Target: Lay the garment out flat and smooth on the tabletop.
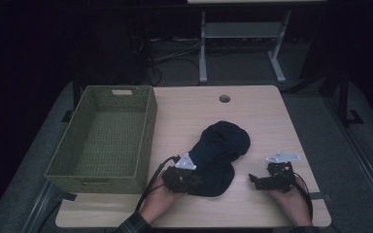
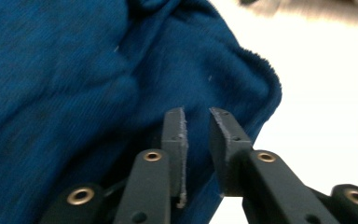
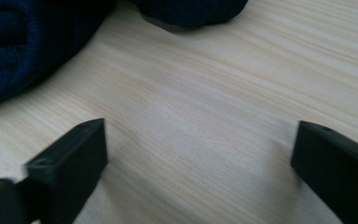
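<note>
A dark blue knitted garment [image 1: 221, 153] lies crumpled on the wooden table [image 1: 267, 111], a little right of centre. My left gripper [image 1: 196, 183] rests at its near left edge. In the left gripper view the jaws [image 2: 197, 112] stand a narrow gap apart over the blue fabric [image 2: 74, 84], and the pads do not press on it. My right gripper [image 1: 251, 178] sits on the table to the right of the garment, apart from it. Its jaws [image 3: 198, 135] are wide open over bare wood, with the garment [image 3: 23, 42] at the upper left of that view.
A green woven basket [image 1: 148, 126] stands along the table's left side with nothing inside. A round cable hole [image 1: 224, 98] sits near the far edge. Beyond the table are a white desk frame [image 1: 203, 43] and cables on the floor.
</note>
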`<state>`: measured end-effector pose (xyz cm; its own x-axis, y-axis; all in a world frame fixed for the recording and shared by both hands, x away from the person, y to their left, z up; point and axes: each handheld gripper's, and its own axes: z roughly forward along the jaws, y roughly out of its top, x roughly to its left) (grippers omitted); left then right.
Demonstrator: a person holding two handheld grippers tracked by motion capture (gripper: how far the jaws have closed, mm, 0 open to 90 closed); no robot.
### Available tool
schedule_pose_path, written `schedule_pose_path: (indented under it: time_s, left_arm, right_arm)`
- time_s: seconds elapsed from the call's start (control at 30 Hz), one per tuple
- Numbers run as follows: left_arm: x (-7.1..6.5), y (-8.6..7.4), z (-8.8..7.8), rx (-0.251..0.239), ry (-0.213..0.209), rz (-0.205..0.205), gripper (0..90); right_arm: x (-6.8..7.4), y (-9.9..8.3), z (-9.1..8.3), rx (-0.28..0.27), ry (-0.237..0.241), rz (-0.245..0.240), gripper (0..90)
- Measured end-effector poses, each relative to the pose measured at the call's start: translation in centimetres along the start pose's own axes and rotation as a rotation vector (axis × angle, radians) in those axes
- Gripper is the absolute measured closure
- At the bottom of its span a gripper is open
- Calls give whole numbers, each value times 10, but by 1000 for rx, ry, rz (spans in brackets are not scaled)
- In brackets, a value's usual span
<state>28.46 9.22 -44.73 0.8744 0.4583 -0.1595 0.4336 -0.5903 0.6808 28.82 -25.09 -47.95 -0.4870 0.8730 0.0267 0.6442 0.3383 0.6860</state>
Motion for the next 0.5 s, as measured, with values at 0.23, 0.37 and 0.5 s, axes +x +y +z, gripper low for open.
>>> schedule_pose_path:
  time_s: [0.23, 0.37, 0.5]
  left_arm:
    - [6, -11, -5, -6, 30, -28, 592]
    - [7, -14, 1, 20, 50, -24, 553]
    - [4, -15, 5, 33, 72, 9, 550]
  right_arm:
    - [-11, 14, -17, -66, 65, 4, 159]
    - [-17, 26, -20, -92, 88, -4, 214]
    - [-23, 41, -21, -102, 103, -6, 264]
